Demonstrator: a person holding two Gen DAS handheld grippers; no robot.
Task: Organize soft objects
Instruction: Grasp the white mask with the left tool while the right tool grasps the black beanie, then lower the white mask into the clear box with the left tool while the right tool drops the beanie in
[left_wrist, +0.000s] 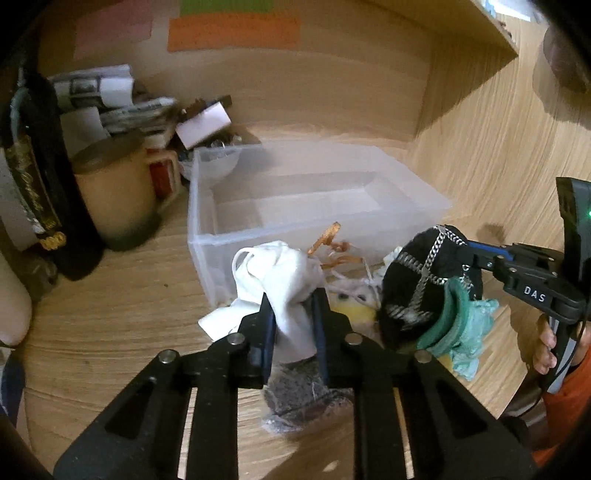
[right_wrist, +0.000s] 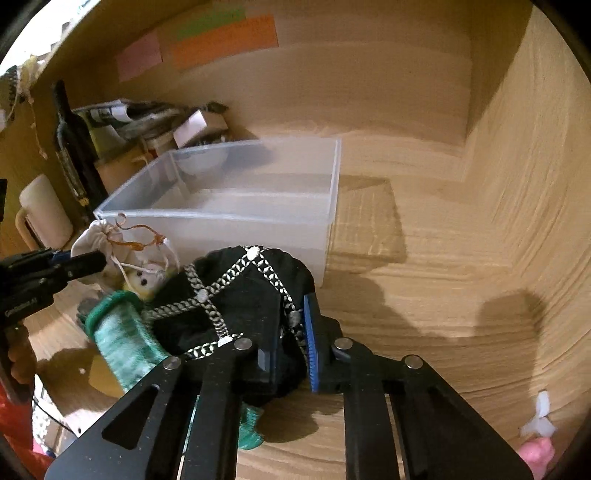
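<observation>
White cloth pouch (left_wrist: 280, 273) is being gripped by the left tool (left_wrist: 291, 306) beside the clear bin (left_wrist: 207, 206); the right tool (right_wrist: 291, 332) is clamping a black chained cap (right_wrist: 240, 295).

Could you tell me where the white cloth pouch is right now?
The white cloth pouch is held in the left gripper, just in front of the clear bin, left of the black cap.

Wooden desk (right_wrist: 424, 295), clear bin (right_wrist: 258, 218), mug (left_wrist: 114, 192)
</observation>
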